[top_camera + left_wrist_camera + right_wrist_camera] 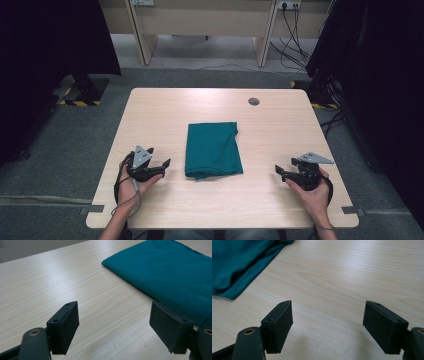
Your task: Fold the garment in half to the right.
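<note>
A folded teal cloth (pixel 212 149) lies flat in the middle of the light wooden table (pixel 280 125). My left gripper (pixel 165 165) rests near the front left, a short way left of the cloth, open with nothing between its jaws. In the left gripper view (pixel 113 326) the cloth (pixel 170 275) fills the upper right, its edge just beyond the right jaw. My right gripper (pixel 278 171) sits at the front right, open and empty, apart from the cloth. In the right gripper view (pixel 327 326) the cloth's corner (pixel 237 262) lies at the upper left.
A round cable hole (pixel 254 101) sits near the table's far edge. Beyond the table stand wooden desk legs (pixel 141 35) and trailing cables (pixel 292 45). Dark curtains (pixel 50 45) hang on both sides.
</note>
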`<act>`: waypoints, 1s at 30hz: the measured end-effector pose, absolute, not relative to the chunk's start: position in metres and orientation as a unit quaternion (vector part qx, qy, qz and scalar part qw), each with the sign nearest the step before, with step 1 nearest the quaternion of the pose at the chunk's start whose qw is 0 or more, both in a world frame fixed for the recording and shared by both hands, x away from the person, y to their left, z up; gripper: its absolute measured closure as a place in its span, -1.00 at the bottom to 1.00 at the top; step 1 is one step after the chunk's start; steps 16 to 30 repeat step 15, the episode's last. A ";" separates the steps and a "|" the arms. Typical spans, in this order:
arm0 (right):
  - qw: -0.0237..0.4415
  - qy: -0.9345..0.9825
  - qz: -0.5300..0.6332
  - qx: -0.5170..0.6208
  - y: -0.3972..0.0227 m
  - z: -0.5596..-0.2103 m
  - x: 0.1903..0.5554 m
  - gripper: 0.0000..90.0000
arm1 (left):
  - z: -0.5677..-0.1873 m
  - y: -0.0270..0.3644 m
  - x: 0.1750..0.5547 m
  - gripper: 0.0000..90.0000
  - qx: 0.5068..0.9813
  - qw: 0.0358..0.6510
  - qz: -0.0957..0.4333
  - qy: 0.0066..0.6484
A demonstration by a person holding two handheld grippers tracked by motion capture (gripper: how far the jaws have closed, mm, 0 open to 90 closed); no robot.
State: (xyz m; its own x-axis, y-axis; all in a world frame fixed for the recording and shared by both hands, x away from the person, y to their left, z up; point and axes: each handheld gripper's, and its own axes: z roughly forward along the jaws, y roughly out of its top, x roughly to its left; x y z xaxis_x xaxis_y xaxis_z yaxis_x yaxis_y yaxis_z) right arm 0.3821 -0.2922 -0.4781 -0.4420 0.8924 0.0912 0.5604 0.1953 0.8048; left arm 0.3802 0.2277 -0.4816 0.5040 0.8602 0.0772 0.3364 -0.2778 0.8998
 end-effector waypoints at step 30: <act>0.203 0.744 0.412 0.486 -0.294 -0.478 0.382 -0.52 | -0.481 0.228 0.379 -0.49 0.741 0.448 0.297 0.403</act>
